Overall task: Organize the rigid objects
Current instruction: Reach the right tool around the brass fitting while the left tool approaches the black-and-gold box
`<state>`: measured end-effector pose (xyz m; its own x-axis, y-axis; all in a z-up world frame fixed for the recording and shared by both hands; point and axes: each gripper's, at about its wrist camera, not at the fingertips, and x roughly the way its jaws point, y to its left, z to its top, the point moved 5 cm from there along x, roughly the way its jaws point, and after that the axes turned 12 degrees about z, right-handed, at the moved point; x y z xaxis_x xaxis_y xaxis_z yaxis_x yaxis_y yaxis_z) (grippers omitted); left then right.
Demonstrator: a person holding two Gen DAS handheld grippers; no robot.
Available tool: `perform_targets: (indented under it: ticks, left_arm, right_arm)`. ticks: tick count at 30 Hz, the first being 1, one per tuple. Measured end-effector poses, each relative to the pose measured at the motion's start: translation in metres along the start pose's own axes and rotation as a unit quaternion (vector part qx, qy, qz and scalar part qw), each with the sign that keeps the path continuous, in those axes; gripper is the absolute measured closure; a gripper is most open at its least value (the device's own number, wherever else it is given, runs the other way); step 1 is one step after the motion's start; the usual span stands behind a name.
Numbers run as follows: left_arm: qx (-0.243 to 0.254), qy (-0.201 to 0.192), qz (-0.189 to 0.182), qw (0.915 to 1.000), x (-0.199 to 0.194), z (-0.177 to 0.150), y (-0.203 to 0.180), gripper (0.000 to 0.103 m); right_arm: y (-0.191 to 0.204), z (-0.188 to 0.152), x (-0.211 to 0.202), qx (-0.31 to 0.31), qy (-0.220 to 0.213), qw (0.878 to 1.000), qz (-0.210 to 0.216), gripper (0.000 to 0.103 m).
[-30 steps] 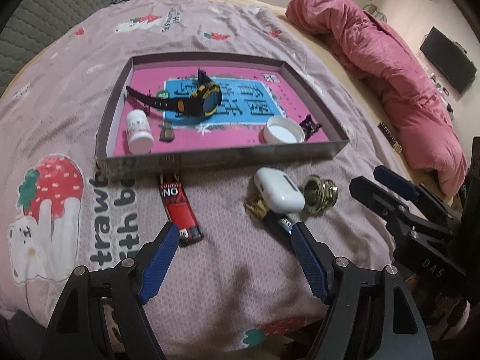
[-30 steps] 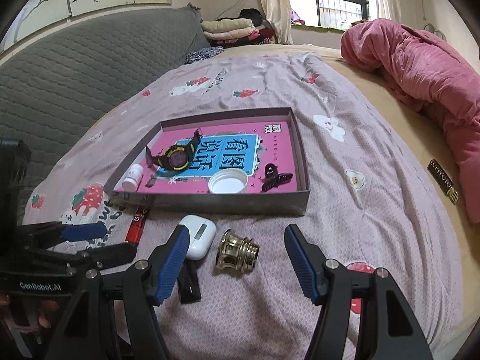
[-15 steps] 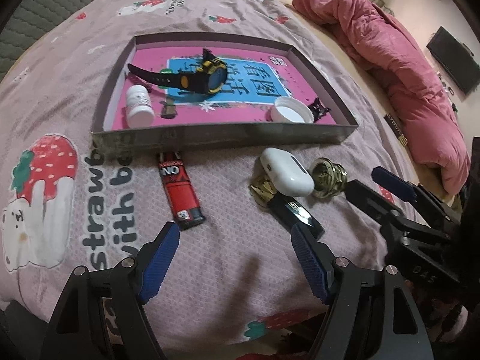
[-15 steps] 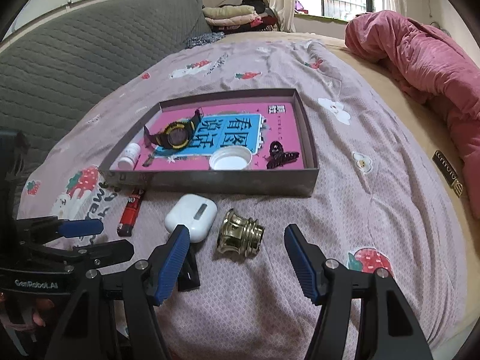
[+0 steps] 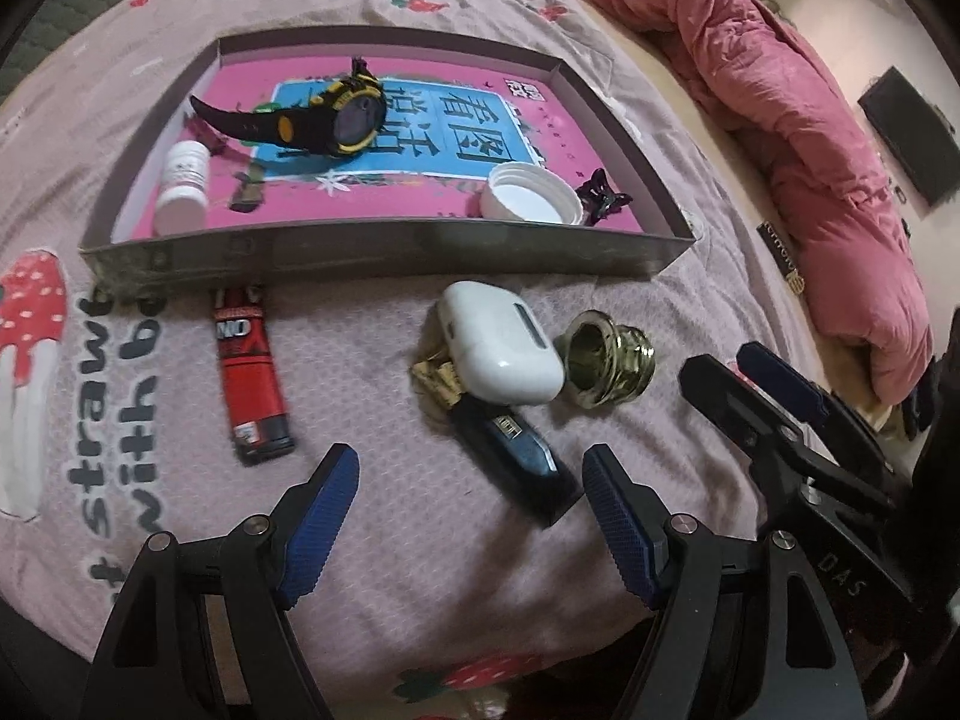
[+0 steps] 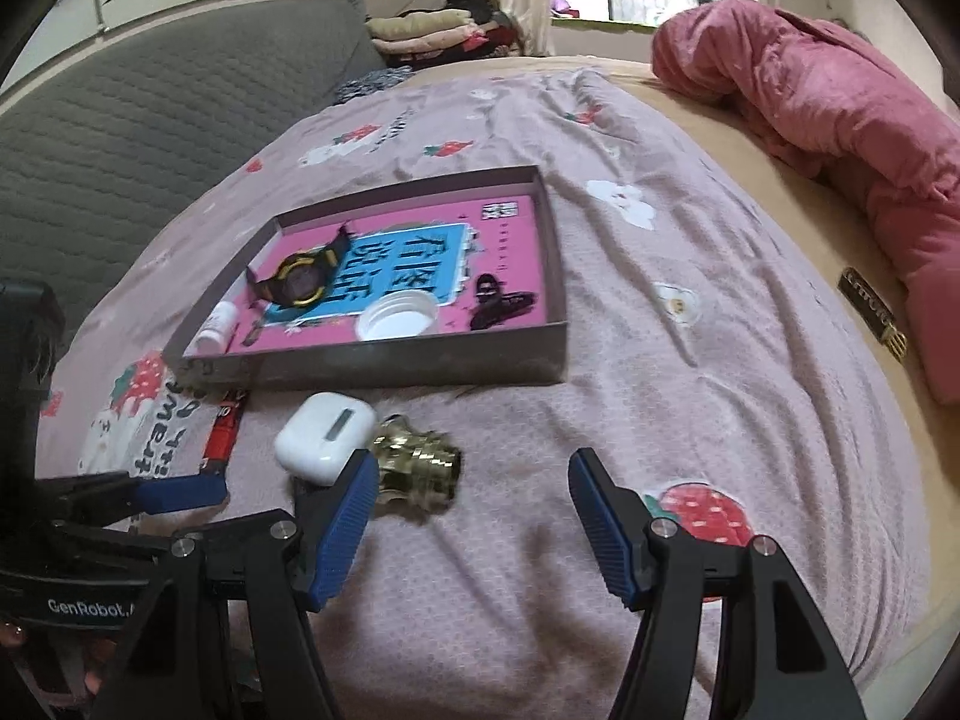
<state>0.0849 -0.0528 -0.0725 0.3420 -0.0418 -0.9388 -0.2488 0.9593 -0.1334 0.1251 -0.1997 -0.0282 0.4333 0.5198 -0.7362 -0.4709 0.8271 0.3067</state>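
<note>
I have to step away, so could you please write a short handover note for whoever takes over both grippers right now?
Left gripper: open, empty, above the bedspread near the dark blue lighter.
Right gripper: open, empty, by the brass fitting.
In the box: watch, white bottle, white lid, black hair clip.
Outside, in front of the box: red lighter, white earbud case lying on the dark blue lighter, brass fitting.
Done: four items boxed. Left: presumably the four loose ones.
</note>
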Motion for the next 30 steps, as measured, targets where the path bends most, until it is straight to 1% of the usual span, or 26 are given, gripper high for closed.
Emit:
perform_targets:
  ticks: [2, 4, 8, 11, 14, 18, 22, 23, 24, 26, 28, 30]
  left_arm:
    - [-0.004, 0.005, 0.012, 0.9999, 0.006, 0.002, -0.001, 0.025]
    - [-0.009, 0.007, 0.017, 0.9998, 0.010, 0.004, -0.001, 0.025]
    - [-0.012, 0.014, 0.036, 0.9992, 0.020, 0.008, -0.003, 0.025]
    - [-0.002, 0.013, 0.053, 0.9985, 0.023, 0.010, -0.006, 0.024]
    - [0.013, 0.008, 0.076, 0.9970, 0.023, 0.011, -0.005, 0.019]
    - [0.015, 0.007, 0.078, 0.9968, 0.018, 0.010, 0.007, 0.019]
    - [0.021, -0.003, 0.108, 0.9939, 0.008, 0.008, 0.026, 0.019]
    - [0.015, 0.000, 0.112, 0.9936, 0.007, 0.007, 0.034, 0.019]
    - [0.005, 0.007, 0.105, 0.9944, 0.008, 0.006, 0.040, 0.019]
    - [-0.023, 0.022, 0.073, 0.9968, 0.011, 0.002, 0.049, 0.019]
    - [-0.045, 0.016, 0.037, 0.9982, 0.004, 0.000, 0.052, 0.019]
    - [-0.047, 0.014, 0.018, 0.9986, -0.001, 0.000, 0.047, 0.019]
  right_arm:
    - [-0.004, 0.001, -0.003, 0.007, -0.005, 1.000, 0.002, 0.038]
    - [-0.005, 0.003, -0.004, 0.007, -0.007, 1.000, 0.001, 0.038]
    - [0.000, 0.002, -0.001, 0.000, -0.004, 1.000, 0.004, 0.038]
    - [0.006, 0.002, 0.001, -0.006, -0.001, 1.000, 0.008, 0.038]
    - [0.011, 0.002, 0.004, -0.009, 0.002, 1.000, 0.009, 0.038]
    - [0.016, 0.003, 0.009, -0.005, 0.008, 1.000, 0.017, 0.038]
    - [0.023, 0.003, 0.015, -0.011, 0.015, 1.000, 0.017, 0.038]
    - [0.025, 0.002, 0.018, -0.014, 0.020, 1.000, 0.013, 0.038]
    - [0.026, 0.000, 0.021, -0.017, 0.023, 1.000, 0.012, 0.038]
    - [0.028, -0.002, 0.023, -0.017, 0.027, 0.999, 0.012, 0.038]
    - [0.026, -0.003, 0.020, -0.016, 0.021, 1.000, 0.009, 0.038]
    - [0.023, -0.001, 0.016, -0.010, 0.013, 1.000, 0.007, 0.038]
